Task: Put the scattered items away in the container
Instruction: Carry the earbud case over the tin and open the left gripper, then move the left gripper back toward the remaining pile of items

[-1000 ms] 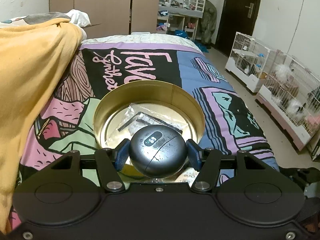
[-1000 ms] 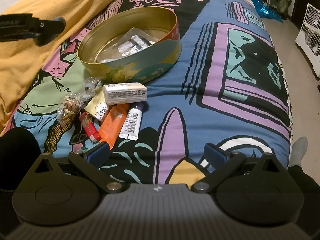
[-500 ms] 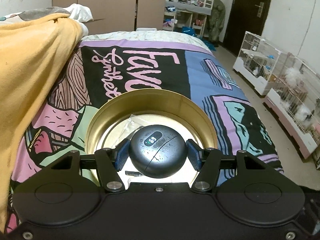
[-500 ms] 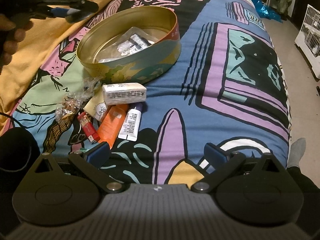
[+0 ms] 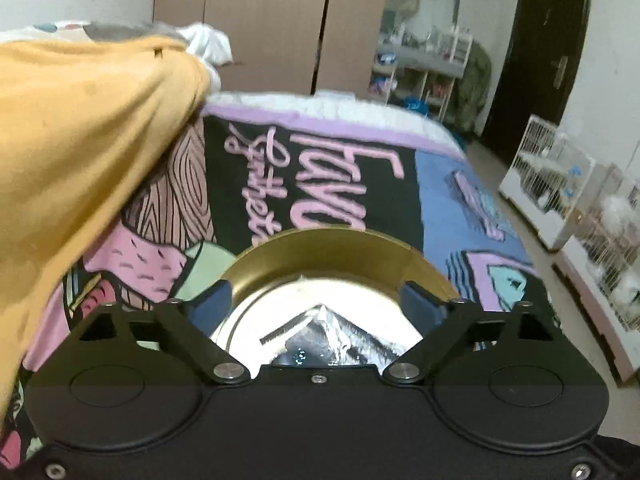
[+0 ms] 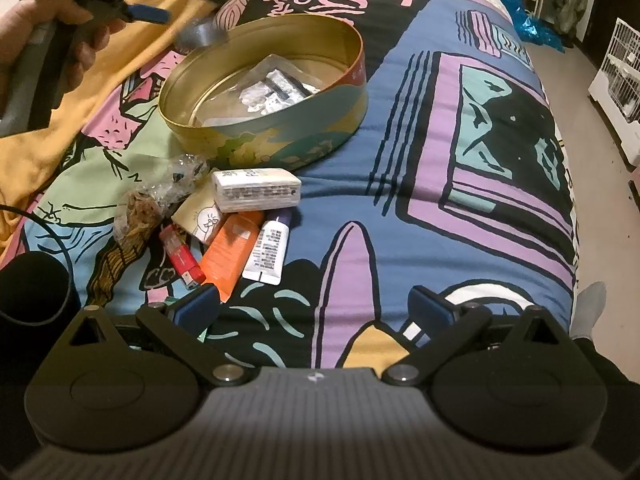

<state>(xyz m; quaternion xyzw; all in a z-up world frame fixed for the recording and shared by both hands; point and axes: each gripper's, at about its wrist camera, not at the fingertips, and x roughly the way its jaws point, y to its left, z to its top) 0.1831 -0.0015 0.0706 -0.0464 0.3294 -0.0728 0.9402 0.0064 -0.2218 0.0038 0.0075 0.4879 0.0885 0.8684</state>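
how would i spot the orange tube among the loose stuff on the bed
Start at the round gold tin on the patterned bedspread, then drop to the cluster of loose items just in front of it. The orange tube lies flat between a red lighter and a white tube with a purple cap, below a white box; nothing else there is bright orange.

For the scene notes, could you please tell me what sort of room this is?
Most likely a bedroom in a home: a bed with a printed cover, a wooden wardrobe behind, and pet cages along the wall.
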